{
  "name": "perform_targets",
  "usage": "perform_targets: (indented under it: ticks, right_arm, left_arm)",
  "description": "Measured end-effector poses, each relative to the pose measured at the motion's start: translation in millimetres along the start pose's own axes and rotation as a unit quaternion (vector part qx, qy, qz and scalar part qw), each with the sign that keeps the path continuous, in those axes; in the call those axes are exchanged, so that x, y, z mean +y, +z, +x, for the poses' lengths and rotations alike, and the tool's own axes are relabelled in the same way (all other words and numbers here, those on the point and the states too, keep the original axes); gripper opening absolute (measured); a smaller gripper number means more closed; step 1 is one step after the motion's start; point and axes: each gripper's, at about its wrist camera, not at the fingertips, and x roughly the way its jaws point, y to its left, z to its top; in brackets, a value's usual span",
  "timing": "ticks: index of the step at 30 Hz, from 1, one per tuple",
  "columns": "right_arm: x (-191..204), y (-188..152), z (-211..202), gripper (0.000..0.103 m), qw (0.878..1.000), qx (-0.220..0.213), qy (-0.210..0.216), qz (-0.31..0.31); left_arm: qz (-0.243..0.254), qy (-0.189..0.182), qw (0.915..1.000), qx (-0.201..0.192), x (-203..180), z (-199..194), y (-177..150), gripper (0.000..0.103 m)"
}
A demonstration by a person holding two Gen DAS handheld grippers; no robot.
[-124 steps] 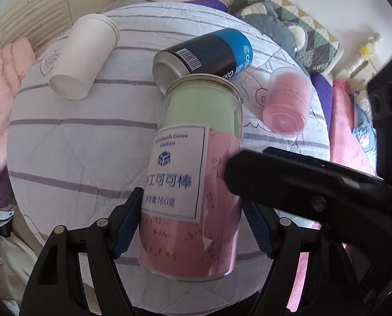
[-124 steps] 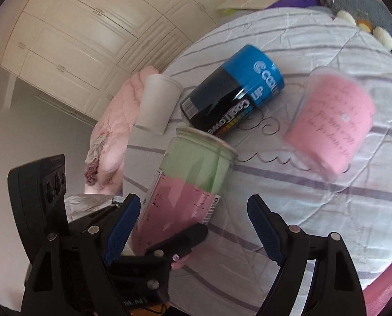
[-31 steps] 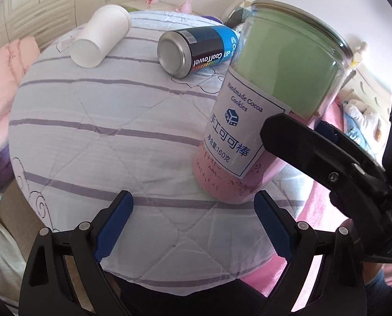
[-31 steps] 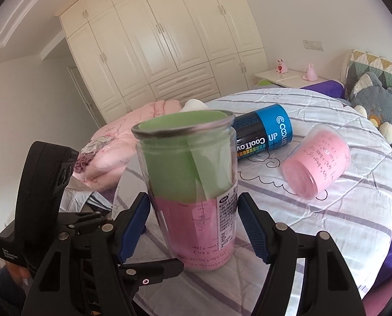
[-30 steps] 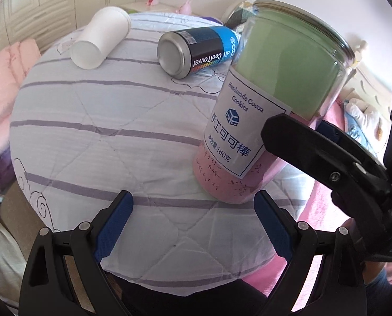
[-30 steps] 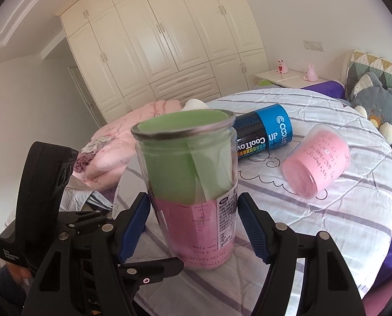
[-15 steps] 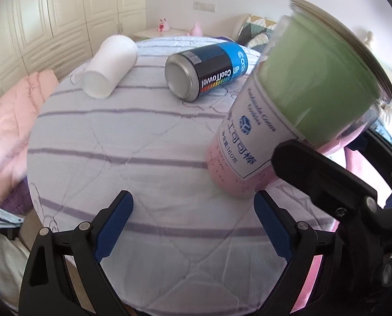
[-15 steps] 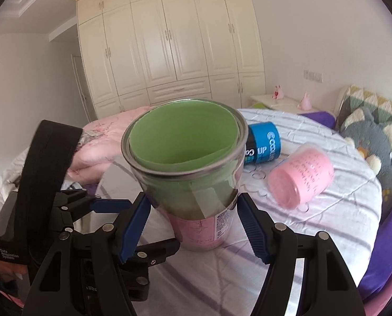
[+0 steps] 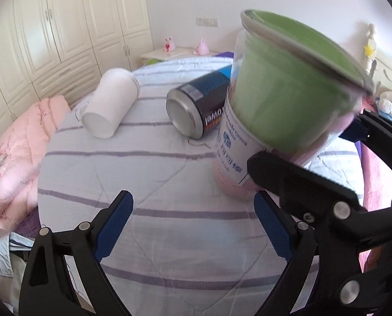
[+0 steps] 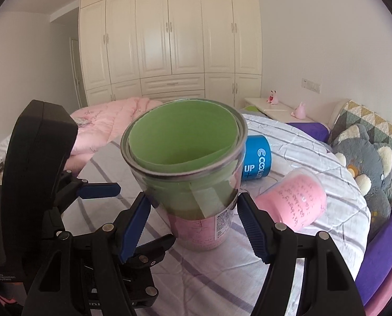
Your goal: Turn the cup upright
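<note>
Green and pink cup [image 10: 193, 184] stands mouth up on the table [image 9: 169, 223], between the right gripper's [image 10: 193, 226] open fingers. Left gripper [image 9: 193, 223] is wide open, holding nothing, cup ahead to its right.

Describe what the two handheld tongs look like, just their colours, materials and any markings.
Both tongs are black plastic frames with silver rivets and screws at the joints. The left tongs and right tongs each have two angled fingers faced with textured blue rubber pads. In the right wrist view the left unit's boxy black housing carries small grey lettering too small to read. No cables or sleeves show.
</note>
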Motion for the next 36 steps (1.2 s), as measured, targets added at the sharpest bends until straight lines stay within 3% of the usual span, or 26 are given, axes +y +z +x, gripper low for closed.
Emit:
perform_targets:
  ticks: [15, 19, 24, 31, 36]
  right_arm:
    - [-10.5, 14.2, 1.8, 0.071, 0.999, 0.029, 0.036, 0.019]
    - [-13.5, 19.2, -7.8, 0.081, 0.998, 0.037, 0.029, 0.031]
    - [-20.7, 25.5, -24.4, 0.083, 0.996, 0.062, 0.04, 0.049]
    - [-25.7, 44.2, -45.1, 0.084, 0.992, 0.112, 0.025, 0.055]
    - [-28.0, 62.8, -57.9, 0.084, 0.991, 0.116, 0.015, 0.057]
  left_arm:
    - [0.022, 0.021, 0.9993, -0.024, -13.6, -28.2, 1.9, 0.101]
    - [0.017, 0.004, 0.9994, -0.03, -14.4, -38.5, 7.6, 0.103]
    - [0.027, -0.002, 0.9991, -0.032, -20.9, -57.1, 15.9, 0.103]
    - [0.019, -0.005, 0.9992, -0.033, -21.9, -87.3, 29.4, 0.103]
    - [-0.007, -0.002, 0.9994, -0.034, -14.3, -106.8, 42.8, 0.103]
